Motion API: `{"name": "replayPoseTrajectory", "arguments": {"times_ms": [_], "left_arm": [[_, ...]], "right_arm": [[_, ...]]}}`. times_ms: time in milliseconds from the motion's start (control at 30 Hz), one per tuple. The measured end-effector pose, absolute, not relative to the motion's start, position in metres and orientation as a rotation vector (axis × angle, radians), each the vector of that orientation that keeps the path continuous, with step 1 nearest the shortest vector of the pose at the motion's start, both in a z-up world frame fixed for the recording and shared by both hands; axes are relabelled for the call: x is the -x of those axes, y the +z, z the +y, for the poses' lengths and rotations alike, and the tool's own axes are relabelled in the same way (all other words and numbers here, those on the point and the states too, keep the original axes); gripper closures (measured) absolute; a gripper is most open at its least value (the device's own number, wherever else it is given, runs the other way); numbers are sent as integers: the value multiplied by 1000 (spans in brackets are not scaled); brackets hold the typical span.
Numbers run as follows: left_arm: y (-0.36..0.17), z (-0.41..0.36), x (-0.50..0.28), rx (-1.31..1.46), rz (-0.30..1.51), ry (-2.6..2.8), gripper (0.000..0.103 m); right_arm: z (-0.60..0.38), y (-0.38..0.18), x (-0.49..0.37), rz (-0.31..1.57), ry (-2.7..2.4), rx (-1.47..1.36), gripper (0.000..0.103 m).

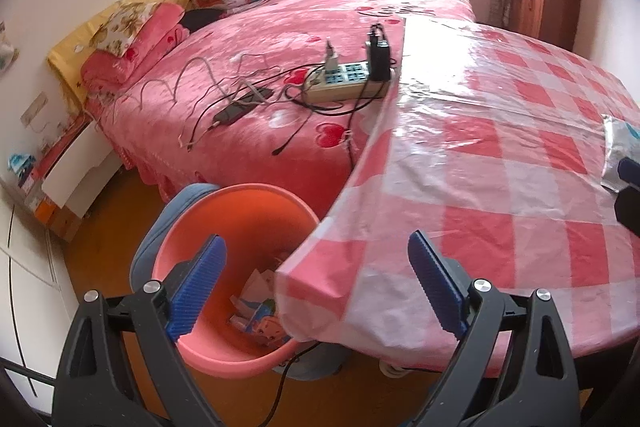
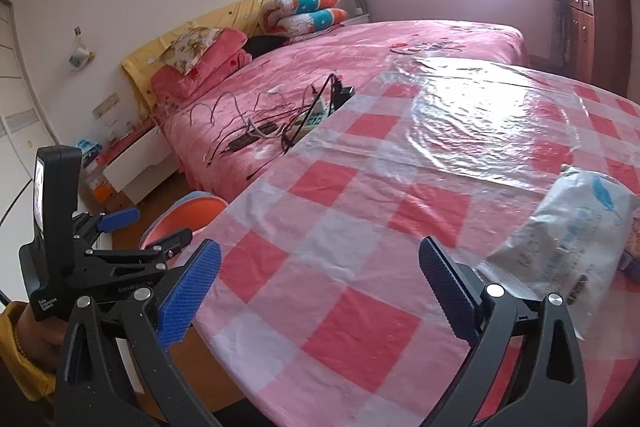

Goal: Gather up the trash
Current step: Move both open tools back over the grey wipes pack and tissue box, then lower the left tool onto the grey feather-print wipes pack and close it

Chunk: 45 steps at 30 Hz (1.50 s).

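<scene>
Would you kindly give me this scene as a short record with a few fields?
setting: bedroom, round table with a red-checked cover beside a pink bed
trash on table: white plastic bag lying flat, at the right side
bin: pink bin on the floor at the table's edge, paper scraps inside
left gripper: open, empty, over the bin and table edge
right gripper: open, empty, above the table, left of the bag
on bed: power strip with cables
</scene>
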State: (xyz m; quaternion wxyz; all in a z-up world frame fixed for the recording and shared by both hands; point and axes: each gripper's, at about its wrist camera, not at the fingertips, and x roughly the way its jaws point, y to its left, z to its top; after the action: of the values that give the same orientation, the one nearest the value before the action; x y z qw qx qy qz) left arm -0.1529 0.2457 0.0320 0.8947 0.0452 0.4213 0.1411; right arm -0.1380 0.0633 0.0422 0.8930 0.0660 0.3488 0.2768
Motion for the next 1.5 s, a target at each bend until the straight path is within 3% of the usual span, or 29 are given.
{"name": "replayPoseTrajectory", "arguments": {"times_ms": [867, 1500], "left_arm": [[36, 132, 134, -258, 882, 119, 10], [49, 25, 112, -207, 872, -266, 10]], "right_arm": [[-32, 55, 138, 616, 449, -231, 5], [-194, 40, 119, 586, 108, -542, 5]]}}
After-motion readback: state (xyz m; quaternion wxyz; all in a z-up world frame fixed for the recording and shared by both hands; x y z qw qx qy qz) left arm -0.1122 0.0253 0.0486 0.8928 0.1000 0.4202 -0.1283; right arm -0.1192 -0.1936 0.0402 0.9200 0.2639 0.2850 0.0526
